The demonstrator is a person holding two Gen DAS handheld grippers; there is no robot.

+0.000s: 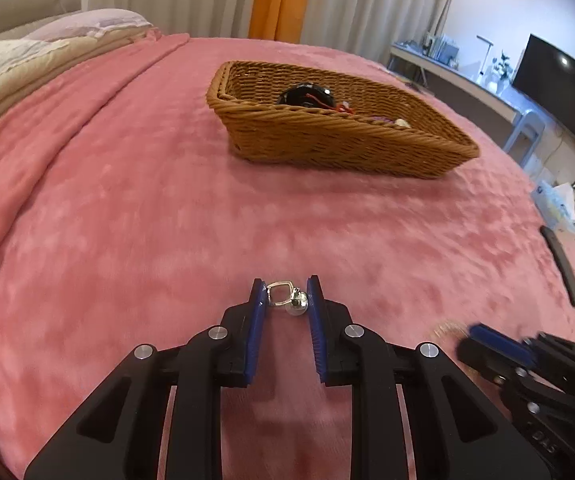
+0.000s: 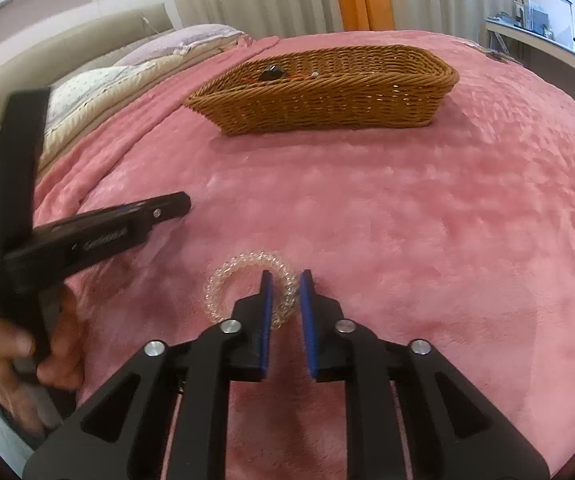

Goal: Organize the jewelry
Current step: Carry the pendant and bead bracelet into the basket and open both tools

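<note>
Two grabs on pink blanket point(image 1: 127, 200), basket waits behind.

Left gripper point(image 1: 286, 292) narrow, pinching silver earring point(image 1: 287, 296) w/ bead: tiny, light, hard, likely slippery; hold at square loop. Right gripper point(image 2: 286, 286) narrow, jaws astride rim of clear bead bracelet point(image 2: 247, 276) lying on blanket; can't tell if pads press. Looks stretchy, light. Wicker basket point(image 1: 327, 144) holds dark round piece, red cord, sm. bits.

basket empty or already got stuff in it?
Not empty. The basket already holds a black piece with red cord, plus something pale near its front wall. The right wrist view also shows dark and red bits inside.
</note>
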